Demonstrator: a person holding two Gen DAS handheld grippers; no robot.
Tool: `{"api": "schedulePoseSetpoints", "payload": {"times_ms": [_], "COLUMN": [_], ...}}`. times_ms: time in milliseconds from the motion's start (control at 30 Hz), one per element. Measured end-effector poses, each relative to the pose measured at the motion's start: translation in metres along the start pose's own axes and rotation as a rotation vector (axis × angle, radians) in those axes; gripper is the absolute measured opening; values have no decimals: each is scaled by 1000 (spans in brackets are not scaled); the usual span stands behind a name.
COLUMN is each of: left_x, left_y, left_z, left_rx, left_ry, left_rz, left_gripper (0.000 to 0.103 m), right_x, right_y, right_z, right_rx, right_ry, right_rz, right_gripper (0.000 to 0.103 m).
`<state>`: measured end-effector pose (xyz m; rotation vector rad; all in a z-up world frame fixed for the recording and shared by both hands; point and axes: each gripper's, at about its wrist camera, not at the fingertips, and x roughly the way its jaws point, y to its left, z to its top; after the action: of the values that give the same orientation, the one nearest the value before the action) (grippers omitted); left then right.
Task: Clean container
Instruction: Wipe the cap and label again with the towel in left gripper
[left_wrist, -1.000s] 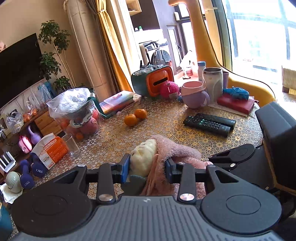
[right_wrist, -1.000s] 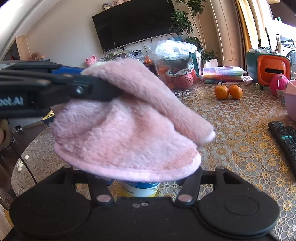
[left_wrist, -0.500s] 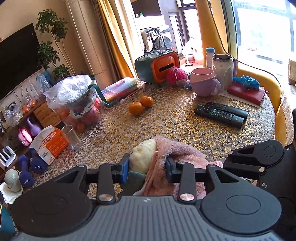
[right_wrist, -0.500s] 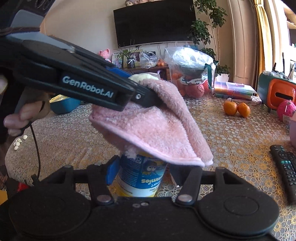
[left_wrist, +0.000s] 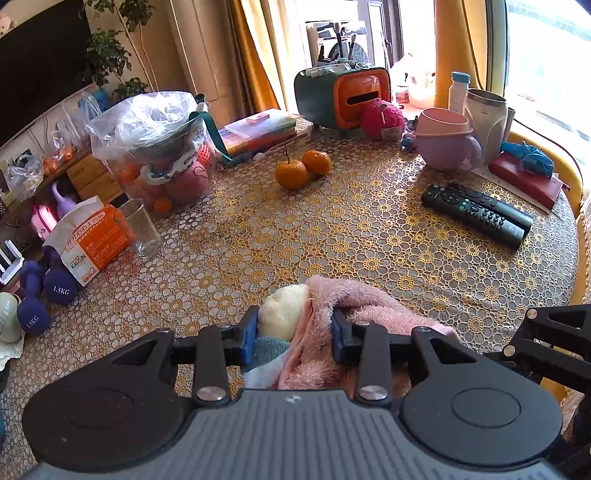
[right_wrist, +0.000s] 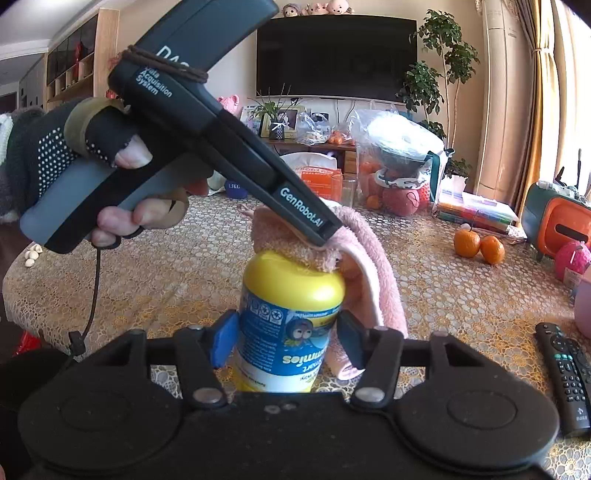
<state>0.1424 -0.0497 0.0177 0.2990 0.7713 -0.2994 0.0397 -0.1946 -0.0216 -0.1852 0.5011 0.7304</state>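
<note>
In the right wrist view my right gripper (right_wrist: 286, 341) is shut on a small bottle (right_wrist: 284, 332) with a yellow lid and a blue label, held upright over the table. My left gripper (right_wrist: 327, 236) comes in from the upper left, shut on a pink fluffy cloth (right_wrist: 369, 258) that rests on the bottle's lid and hangs down its right side. In the left wrist view the left gripper (left_wrist: 293, 330) pinches the same pink cloth (left_wrist: 354, 306), with a cream and a teal layer bunched between the pads. The bottle is hidden under the cloth there.
A round table with a gold lace cover (left_wrist: 295, 236) carries two oranges (left_wrist: 301, 168), remote controls (left_wrist: 476, 214), an empty glass (left_wrist: 142, 229), a bagged fruit bowl (left_wrist: 159, 147), an orange box (left_wrist: 94, 236), a pink-and-purple mug (left_wrist: 445, 140) and an orange-green case (left_wrist: 343, 96).
The left gripper has swung the cloth down and back: it covered the right view before, and now rests on the bottle's lid, showing the bottle. The right gripper has rolled a little.
</note>
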Motion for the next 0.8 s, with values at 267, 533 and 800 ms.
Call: {"api": "schedulePoseSetpoints", "payload": {"times_ms": [267, 533, 800], "left_x": [16, 28, -3], "left_y": [16, 26, 33], "left_z": [-1, -4, -20], "left_rx": [-120, -164, -224], "left_ry": [22, 41, -37], "left_rz": [18, 82, 83], "left_gripper": [37, 37, 37], "right_x": [0, 5, 19], "right_y": [-7, -29, -77], "right_z": [-1, 1, -3], "right_rx": [52, 171, 468], "right_ry": [-2, 3, 34], "right_rz": [19, 56, 128], "right_gripper": [55, 55, 55]}}
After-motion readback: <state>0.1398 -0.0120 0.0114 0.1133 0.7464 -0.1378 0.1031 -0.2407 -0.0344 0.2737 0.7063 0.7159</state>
